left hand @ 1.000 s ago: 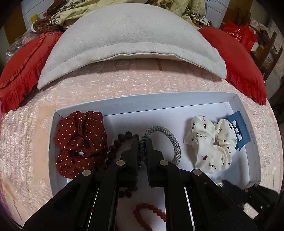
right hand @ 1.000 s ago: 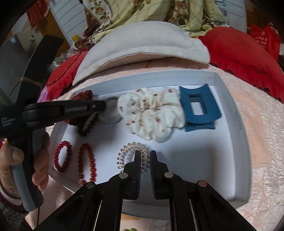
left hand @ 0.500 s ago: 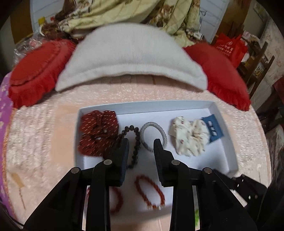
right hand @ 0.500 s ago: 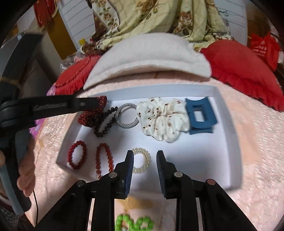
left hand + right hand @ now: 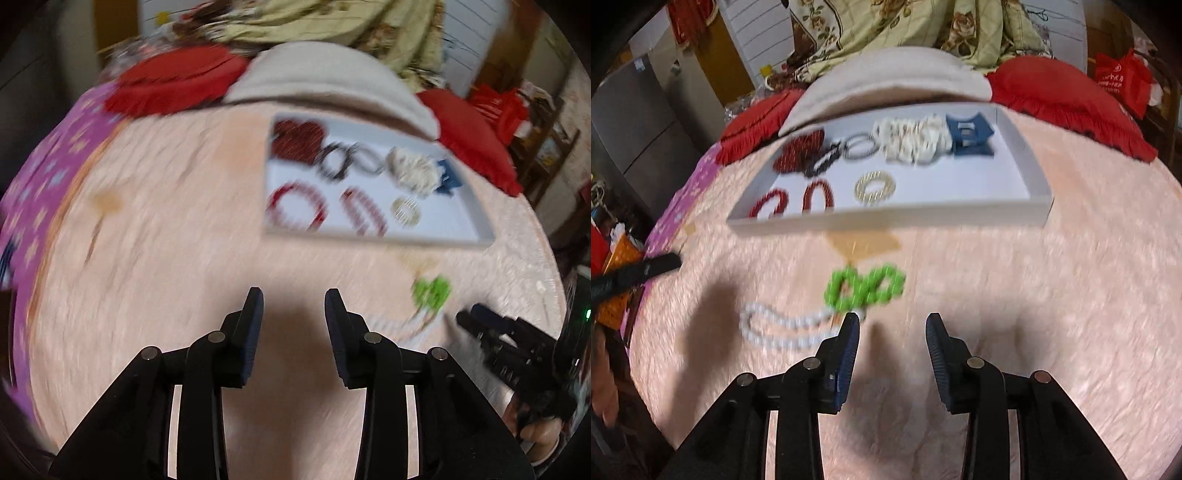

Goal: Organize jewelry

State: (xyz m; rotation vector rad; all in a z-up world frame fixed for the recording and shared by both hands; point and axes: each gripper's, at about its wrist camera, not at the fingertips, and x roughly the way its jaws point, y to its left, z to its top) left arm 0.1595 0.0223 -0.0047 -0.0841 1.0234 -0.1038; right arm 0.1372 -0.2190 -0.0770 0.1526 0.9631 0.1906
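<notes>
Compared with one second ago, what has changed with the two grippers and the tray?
Both grippers pulled back out of the tray and opened: the left gripper let go of the grey hair tie, the right gripper of the clear coil tie. Everything in the tray kept its place.

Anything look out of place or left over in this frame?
Yes. The green bead bracelet and the white pearl strand lie loose on the pink bedspread, outside the white tray that holds the other pieces. Both grippers, left and right, are open and empty.
</notes>
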